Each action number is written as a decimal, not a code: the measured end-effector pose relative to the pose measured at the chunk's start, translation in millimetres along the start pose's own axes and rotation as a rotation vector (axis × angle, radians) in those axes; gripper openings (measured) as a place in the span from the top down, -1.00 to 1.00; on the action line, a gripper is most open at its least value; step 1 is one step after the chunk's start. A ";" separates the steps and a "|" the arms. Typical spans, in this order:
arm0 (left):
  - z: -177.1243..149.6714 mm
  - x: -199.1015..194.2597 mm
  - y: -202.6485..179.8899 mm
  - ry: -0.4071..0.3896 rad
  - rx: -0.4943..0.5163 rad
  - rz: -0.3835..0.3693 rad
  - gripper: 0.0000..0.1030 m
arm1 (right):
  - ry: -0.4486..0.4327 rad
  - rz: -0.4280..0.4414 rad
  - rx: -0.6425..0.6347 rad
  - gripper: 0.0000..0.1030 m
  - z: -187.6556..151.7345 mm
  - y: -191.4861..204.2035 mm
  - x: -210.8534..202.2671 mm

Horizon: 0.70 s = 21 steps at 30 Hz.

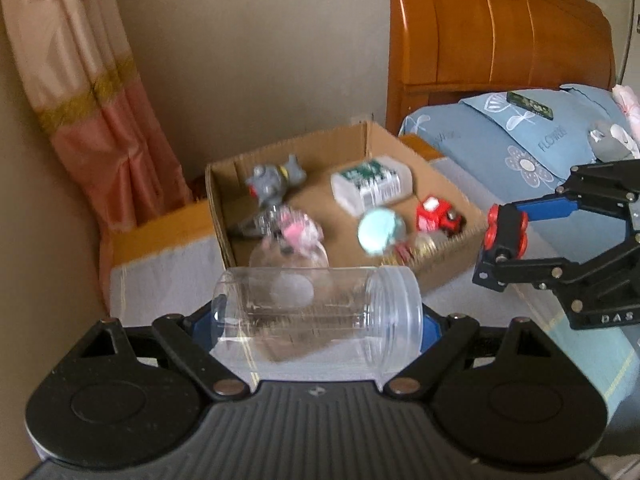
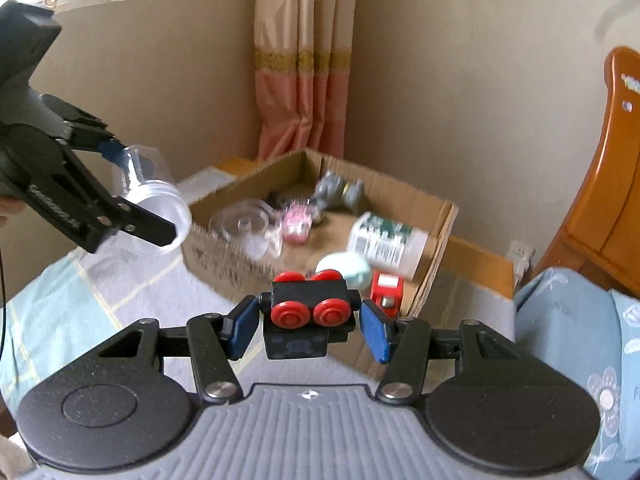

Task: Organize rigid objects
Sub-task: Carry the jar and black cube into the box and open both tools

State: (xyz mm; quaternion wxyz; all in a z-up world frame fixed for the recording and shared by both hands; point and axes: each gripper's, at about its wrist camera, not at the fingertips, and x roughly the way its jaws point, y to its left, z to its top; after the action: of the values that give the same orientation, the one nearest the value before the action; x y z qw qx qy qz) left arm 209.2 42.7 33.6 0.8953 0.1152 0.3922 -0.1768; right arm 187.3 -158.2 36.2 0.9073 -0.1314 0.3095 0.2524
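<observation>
My left gripper (image 1: 318, 320) is shut on a clear plastic jar (image 1: 316, 308), which lies crosswise between the blue pads above the bed. From the right wrist view the same jar (image 2: 154, 204) shows its open mouth in the left gripper (image 2: 144, 196). My right gripper (image 2: 310, 330) is shut on a black toy wagon with red wheels (image 2: 308, 312), also seen at the right as the wagon (image 1: 506, 232) in the right gripper (image 1: 498, 248). Beyond both stands an open cardboard box (image 1: 218, 200) (image 2: 224, 256).
The box holds a grey toy (image 1: 272, 182), a white bottle with a green label (image 2: 384, 240), a red toy car (image 1: 438, 214), a pale green ball (image 2: 344, 268), a pink toy (image 2: 296, 222) and a clear cup (image 2: 244, 220). A blue pillow (image 1: 520, 136), wooden headboard (image 1: 500, 28) and curtain (image 2: 300, 60) surround the bed.
</observation>
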 end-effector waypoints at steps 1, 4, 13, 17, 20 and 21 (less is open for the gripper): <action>6.1 2.8 2.2 -0.004 0.004 0.004 -0.74 | -0.004 -0.001 0.000 -0.17 5.2 -1.8 2.7; 25.0 13.2 7.0 -0.014 0.003 0.004 -0.74 | -0.007 -0.004 0.005 -0.17 19.3 -7.7 13.2; 78.6 61.7 17.9 0.006 -0.001 0.020 -0.74 | 0.019 0.011 0.027 -0.17 47.8 -18.4 54.7; 92.9 86.6 18.5 0.038 -0.012 0.025 -0.74 | 0.038 0.017 0.041 -0.17 51.8 -24.2 70.5; 98.5 101.0 17.3 0.049 -0.028 0.014 -0.74 | 0.048 0.043 0.046 -0.19 53.5 -26.5 78.8; 100.9 106.4 16.7 0.053 -0.031 0.011 -0.74 | 0.040 0.038 0.049 -0.25 52.6 -26.0 79.4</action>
State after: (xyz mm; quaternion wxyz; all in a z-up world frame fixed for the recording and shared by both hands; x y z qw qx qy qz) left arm 349.7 -0.9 22.8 0.8873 0.1079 0.4178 -0.1627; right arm 281.5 -129.4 29.2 0.8989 -0.1083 0.3361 0.2594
